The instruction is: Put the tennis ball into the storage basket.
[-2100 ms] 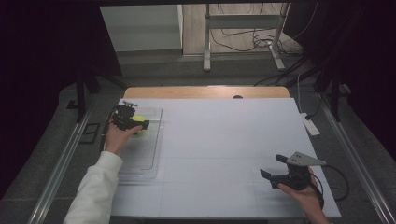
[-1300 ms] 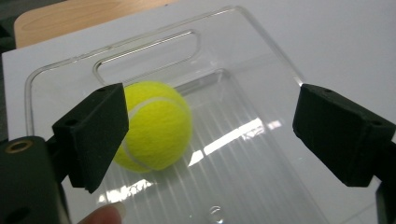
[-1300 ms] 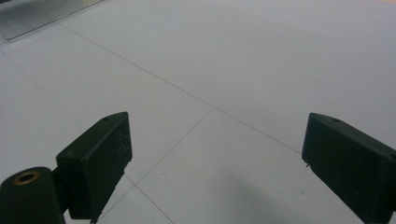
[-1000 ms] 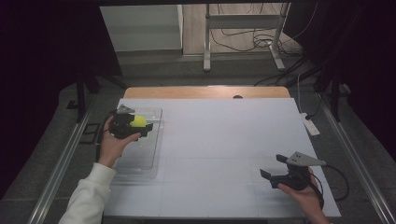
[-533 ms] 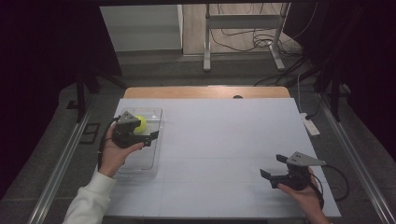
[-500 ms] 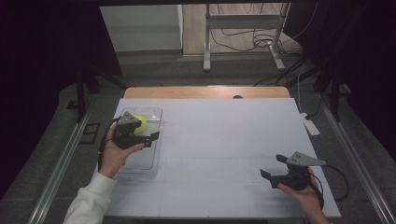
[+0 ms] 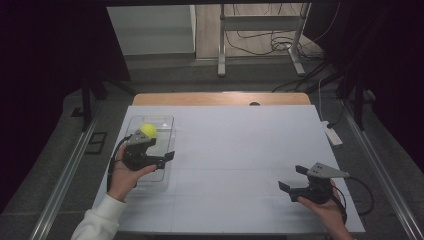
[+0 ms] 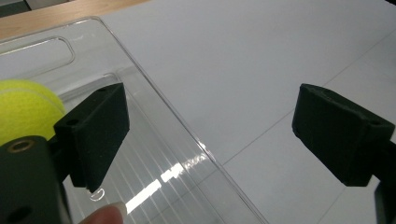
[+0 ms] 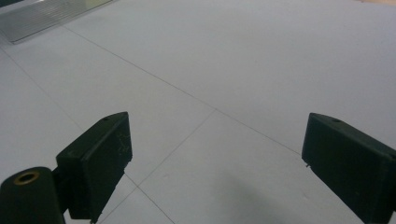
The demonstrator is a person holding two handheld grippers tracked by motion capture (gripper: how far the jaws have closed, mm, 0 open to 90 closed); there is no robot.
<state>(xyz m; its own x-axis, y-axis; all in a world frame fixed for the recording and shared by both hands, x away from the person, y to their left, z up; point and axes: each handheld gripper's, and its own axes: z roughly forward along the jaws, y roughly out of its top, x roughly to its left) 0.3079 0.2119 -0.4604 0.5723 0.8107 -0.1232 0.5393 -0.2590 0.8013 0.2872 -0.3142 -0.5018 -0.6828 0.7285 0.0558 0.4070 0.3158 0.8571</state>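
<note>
A: Two sets of black jaws, both spread wide and holding nothing. The left gripper [image 8: 210,140] hangs over the near right wall of the clear plastic rectangular tray [image 8: 154,102], one jaw above the tray's ribbed floor, the other out over the white paper-covered desk [image 8: 261,56].

B: And the yellow-green fuzzy tennis ball [image 8: 25,109]?

A: It sits inside the tray, behind and outside the left jaw in the left gripper view, not between the two. From the high view the ball [image 7: 148,130] lies at the tray's far end, just beyond the left gripper [image 7: 165,157], near its body but apart from the jaws.

B: What could go wrong from here?

A: I judge the main risk is the tray wall. It runs right between the open jaws, so closing now would pinch the thin plastic rim and could lift or drag the tray [image 7: 165,175], sending the ball rolling. A round ball on a smooth floor moves at any nudge; a bump from the back of that jaw could push it along the tray.

B: The other hand?

A: The right gripper [image 7: 289,179] is well apart, low over bare desk at the near right, jaws released. In the right gripper view there are faint grid lines on the sheet between its jaws [image 9: 215,154]. No trouble likely there.
</note>
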